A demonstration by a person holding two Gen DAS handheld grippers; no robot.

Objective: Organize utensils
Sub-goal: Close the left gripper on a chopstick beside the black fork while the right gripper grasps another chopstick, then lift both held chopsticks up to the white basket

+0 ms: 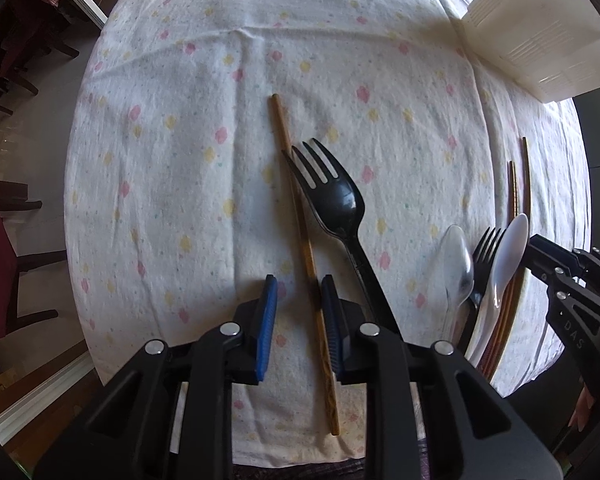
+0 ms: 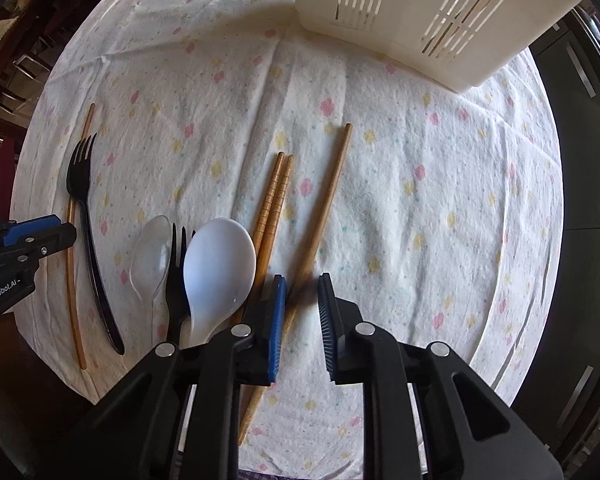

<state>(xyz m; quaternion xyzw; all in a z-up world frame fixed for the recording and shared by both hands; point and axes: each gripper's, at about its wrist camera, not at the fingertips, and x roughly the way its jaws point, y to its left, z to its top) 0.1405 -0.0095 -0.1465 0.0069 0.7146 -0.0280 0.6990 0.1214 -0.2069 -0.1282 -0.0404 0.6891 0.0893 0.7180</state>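
Left wrist view: left gripper [image 1: 298, 320] jaws part-open astride long brown wooden chopstick [image 1: 300, 236] lying on floral tablecloth [image 1: 160, 140], pads not pressing. Right gripper [image 2: 302, 320] likewise unclamped over single wooden chopstick [image 2: 320, 216]. Step: pick-up. Next: close, lift, carry to white slotted plastic basket [image 2: 420, 8].

A gripper [image 1: 298, 300] with blue pads straddles a wooden chopstick [image 1: 300, 232] on a flowered tablecloth [image 1: 160, 140]. A black fork [image 1: 336, 196] lies beside it. At upper right stands a white basket [image 1: 540, 36].

Chopsticks [image 2: 324, 208], black forks [image 2: 86, 220] and two spoons [image 2: 220, 264] lie flat on the cloth — white slotted caddy [image 2: 420, 12] beyond.
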